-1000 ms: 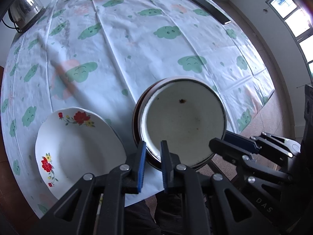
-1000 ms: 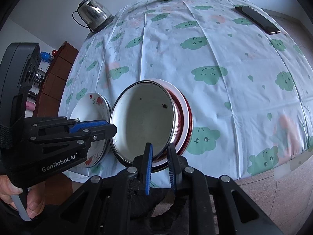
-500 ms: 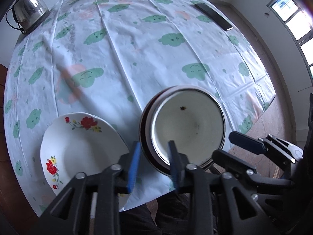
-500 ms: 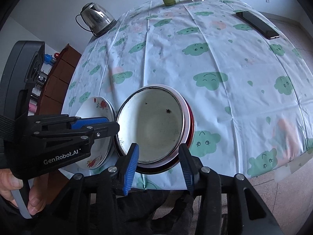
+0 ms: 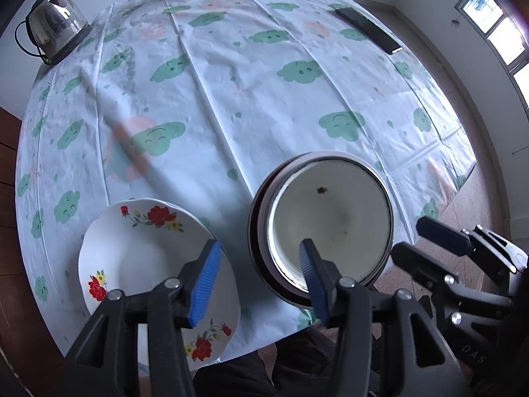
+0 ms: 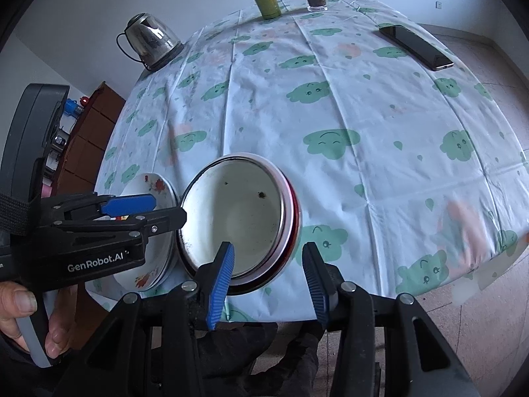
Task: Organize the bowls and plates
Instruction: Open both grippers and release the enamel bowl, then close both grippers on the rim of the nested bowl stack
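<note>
Left wrist view: looking down over the bench [image 5: 231, 76] near edge, close.
Right wrist view: facing likewise, from the right.
Shared: both are showing the bowl [image 5: 330, 218] [image 6: 234, 218].

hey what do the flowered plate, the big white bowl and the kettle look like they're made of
Flowered plate: probably glazed ceramic or melamine; glossy white with printed red flowers.
White bowl: likely enamelled metal; matte cream inside, thin dark rolled rim, small dark specks or chips.
Kettle: polished stainless steel; mirror-like reflections, with a black handle and base, probably plastic.

place: probably home dining room | tablecloth [image 5: 231, 76] | kettle [image 5: 54, 26] | phone [image 6: 416, 46]
</note>
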A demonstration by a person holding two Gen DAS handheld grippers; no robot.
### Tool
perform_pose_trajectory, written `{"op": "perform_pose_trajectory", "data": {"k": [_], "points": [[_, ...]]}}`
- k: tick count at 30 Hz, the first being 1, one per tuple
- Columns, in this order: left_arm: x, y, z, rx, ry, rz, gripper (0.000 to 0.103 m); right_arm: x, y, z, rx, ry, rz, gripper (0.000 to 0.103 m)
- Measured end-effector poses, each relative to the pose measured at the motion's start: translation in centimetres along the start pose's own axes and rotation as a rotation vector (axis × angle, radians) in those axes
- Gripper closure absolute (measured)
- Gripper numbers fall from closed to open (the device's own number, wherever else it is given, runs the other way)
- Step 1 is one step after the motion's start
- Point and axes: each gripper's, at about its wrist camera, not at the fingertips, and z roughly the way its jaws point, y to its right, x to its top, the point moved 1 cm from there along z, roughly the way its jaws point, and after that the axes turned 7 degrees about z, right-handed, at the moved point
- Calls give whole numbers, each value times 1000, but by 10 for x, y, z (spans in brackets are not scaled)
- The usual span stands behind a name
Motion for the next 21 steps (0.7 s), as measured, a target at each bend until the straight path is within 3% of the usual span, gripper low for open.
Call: {"op": "perform_pose_trajectory", "data": {"k": [4,21], "points": [[2,-1,3,-1,-6,-2,51,2,4,1,-19,11,12,46],[8,0,23,-19,-56,-3,50,4,8,16,-20,-13,27,46]]}}
